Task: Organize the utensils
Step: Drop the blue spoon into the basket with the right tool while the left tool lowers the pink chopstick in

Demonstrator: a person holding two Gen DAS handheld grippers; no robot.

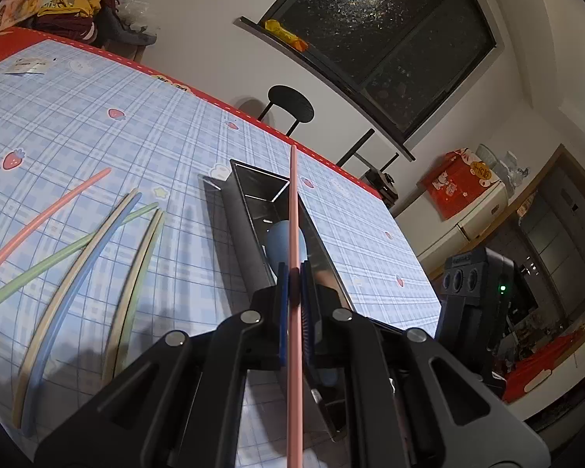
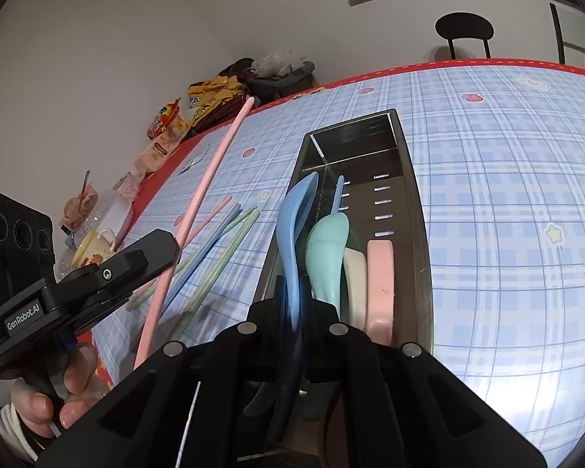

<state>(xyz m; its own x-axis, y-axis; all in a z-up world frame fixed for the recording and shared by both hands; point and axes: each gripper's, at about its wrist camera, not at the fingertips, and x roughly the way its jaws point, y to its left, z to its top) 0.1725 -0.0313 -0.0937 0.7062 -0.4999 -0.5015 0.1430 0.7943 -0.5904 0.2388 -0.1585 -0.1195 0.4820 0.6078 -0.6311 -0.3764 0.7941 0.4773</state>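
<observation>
My left gripper (image 1: 292, 273) is shut on a long pink chopstick (image 1: 293, 202) that points forward over the steel utensil tray (image 1: 237, 230). A blue spoon (image 1: 278, 243) shows inside the tray under it. In the right wrist view my right gripper (image 2: 292, 292) is shut on the blue spoon (image 2: 292, 226), whose bowl reaches into the tray (image 2: 413, 202). A teal spoon (image 2: 327, 249), a cream spoon (image 2: 354, 280) and a pink spoon (image 2: 380, 273) lie in the tray beside it. The left gripper (image 2: 167, 249) with the pink chopstick (image 2: 206, 179) hangs left of the tray.
Several loose chopsticks (image 1: 97, 234), pink, green, beige and blue, lie on the checked tablecloth left of the tray. Snack packs (image 2: 210, 93) and a yellow cup (image 2: 93, 245) crowd the table's far left edge. A black chair (image 2: 463, 27) stands behind the table. A hand (image 2: 74, 382) holds the left gripper.
</observation>
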